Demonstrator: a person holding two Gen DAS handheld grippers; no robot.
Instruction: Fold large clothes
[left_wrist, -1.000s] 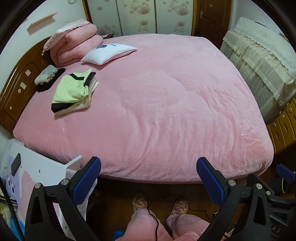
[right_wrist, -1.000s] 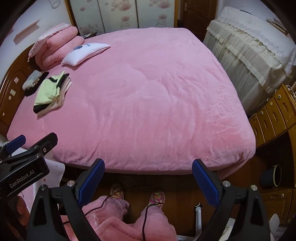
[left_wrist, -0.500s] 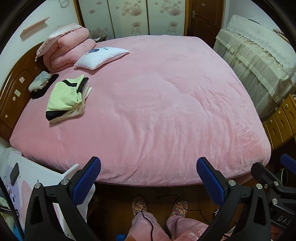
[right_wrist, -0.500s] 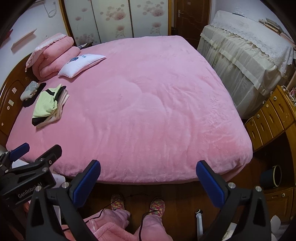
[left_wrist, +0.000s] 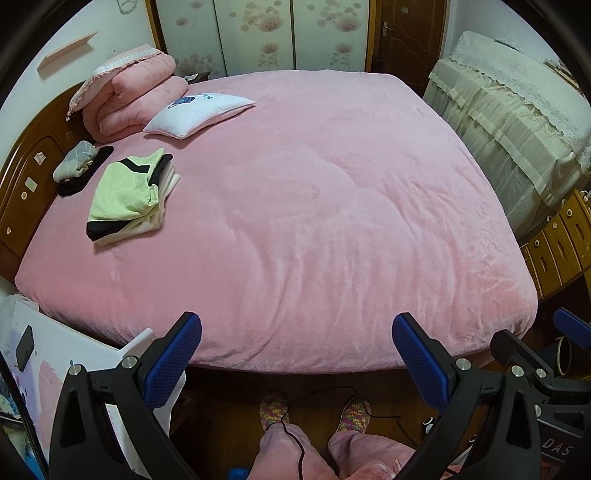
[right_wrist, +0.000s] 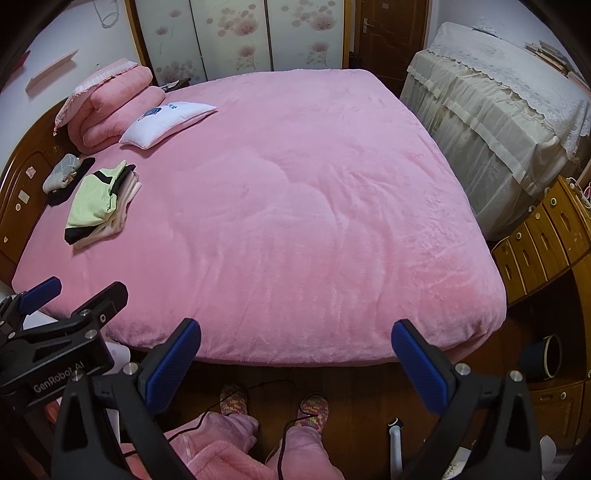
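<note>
A stack of folded clothes (left_wrist: 129, 195), light green on top with black and cream under it, lies on the left side of the pink bed (left_wrist: 314, 206). It also shows in the right wrist view (right_wrist: 99, 201). My left gripper (left_wrist: 295, 354) is open and empty, held above the floor in front of the bed's near edge. My right gripper (right_wrist: 295, 358) is open and empty, held likewise to the right of the left one. The left gripper's body (right_wrist: 55, 339) shows at the left of the right wrist view.
A white pillow (left_wrist: 199, 114) and a folded pink quilt (left_wrist: 129, 99) lie near the wooden headboard (left_wrist: 26, 173). Small grey and black items (left_wrist: 77, 168) lie beside the stack. A cloth-covered piece of furniture (left_wrist: 517, 122) and wooden drawers (left_wrist: 557, 243) stand at right. My feet (left_wrist: 314, 413) are on the floor.
Both grippers have risen and pulled back a little from the bed, so more of the room's far end shows. Both stay open and empty.
</note>
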